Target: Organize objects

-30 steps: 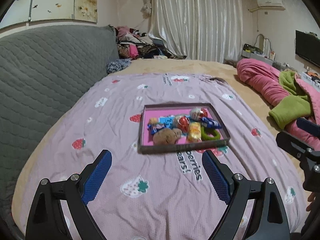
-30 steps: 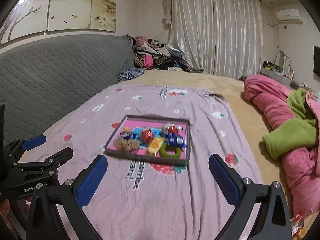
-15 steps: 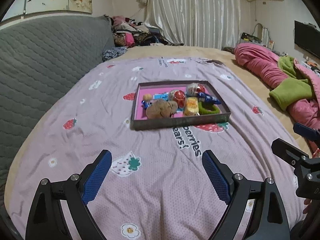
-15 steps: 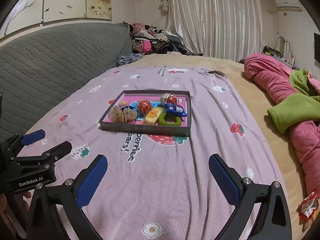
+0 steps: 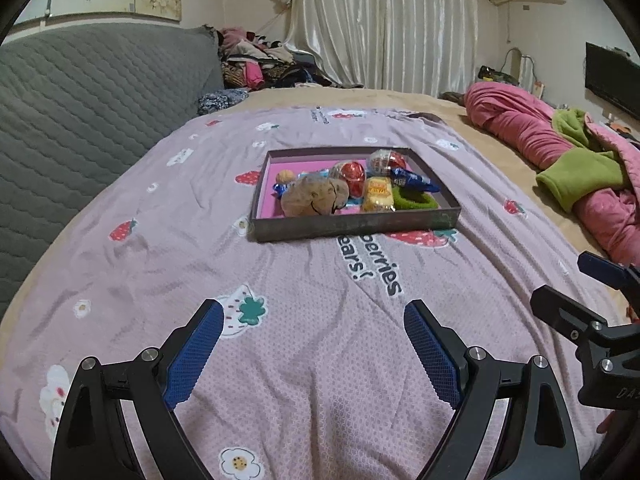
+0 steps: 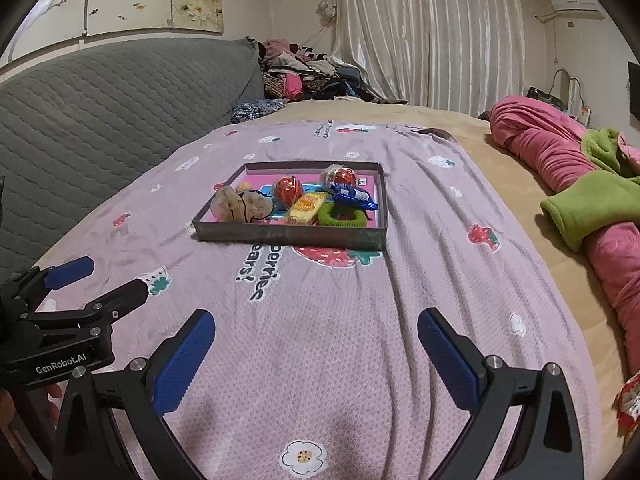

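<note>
A shallow dark tray (image 5: 352, 224) (image 6: 288, 236) with a pink floor sits mid-bed on the pink strawberry blanket. In it lie a brown lumpy object (image 5: 314, 198) (image 6: 240, 204), a red ball (image 5: 354, 174) (image 6: 288, 189), a yellow packet (image 5: 378, 194) (image 6: 306, 208), a green ring (image 5: 414, 200) (image 6: 342, 216), a blue wrapper (image 5: 414, 179) (image 6: 354, 196) and a foil-wrapped red ball (image 5: 386, 160) (image 6: 340, 176). My left gripper (image 5: 314, 346) and right gripper (image 6: 316, 354) are both open and empty, hovering over the blanket short of the tray.
A grey quilted headboard (image 5: 80, 100) runs along the left. A rolled pink and green quilt (image 5: 568, 160) (image 6: 580, 184) lies on the right. A clothes pile (image 6: 304, 76) and curtains are at the far end. The other gripper shows at each view's edge (image 5: 592, 312) (image 6: 64, 304).
Both grippers have moved forward and lower toward the tray, which now looks nearer and larger. Both stay open and empty.
</note>
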Action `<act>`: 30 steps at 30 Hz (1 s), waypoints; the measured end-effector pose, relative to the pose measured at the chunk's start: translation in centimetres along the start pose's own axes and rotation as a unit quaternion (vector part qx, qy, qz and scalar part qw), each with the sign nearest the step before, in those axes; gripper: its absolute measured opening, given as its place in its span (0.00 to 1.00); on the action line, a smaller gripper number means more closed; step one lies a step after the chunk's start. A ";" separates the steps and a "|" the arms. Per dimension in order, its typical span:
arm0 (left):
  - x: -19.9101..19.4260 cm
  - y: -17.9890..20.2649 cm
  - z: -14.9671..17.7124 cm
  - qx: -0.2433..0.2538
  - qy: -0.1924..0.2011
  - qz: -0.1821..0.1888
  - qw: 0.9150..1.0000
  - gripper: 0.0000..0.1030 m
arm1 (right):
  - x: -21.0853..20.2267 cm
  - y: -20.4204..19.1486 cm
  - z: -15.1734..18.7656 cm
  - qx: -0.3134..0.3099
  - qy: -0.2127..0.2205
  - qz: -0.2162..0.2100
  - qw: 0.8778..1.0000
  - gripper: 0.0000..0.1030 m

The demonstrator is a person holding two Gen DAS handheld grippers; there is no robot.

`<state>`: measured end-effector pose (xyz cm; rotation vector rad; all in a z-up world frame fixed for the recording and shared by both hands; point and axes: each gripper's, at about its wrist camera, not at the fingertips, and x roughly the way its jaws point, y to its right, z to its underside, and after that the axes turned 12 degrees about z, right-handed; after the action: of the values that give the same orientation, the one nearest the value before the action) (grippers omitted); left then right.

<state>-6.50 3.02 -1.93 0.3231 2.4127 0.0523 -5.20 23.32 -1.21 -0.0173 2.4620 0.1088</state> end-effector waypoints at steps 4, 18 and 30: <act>1.1 -0.2 0.9 0.000 -0.002 -0.003 1.000 0.89 | 0.6 -0.1 0.9 0.003 0.005 0.002 1.000 0.99; 3.8 -1.2 1.9 -0.011 0.000 -0.009 1.000 0.90 | 3.1 -0.3 2.6 -0.003 0.000 0.010 1.000 0.99; 4.5 -1.1 2.3 -0.012 0.002 -0.002 1.000 0.89 | 4.5 -1.3 3.2 -0.017 -0.010 0.012 1.000 0.99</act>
<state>-8.55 2.94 -6.72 0.3082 2.4151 0.0796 -6.66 22.41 -6.60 -0.0020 2.4398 0.1589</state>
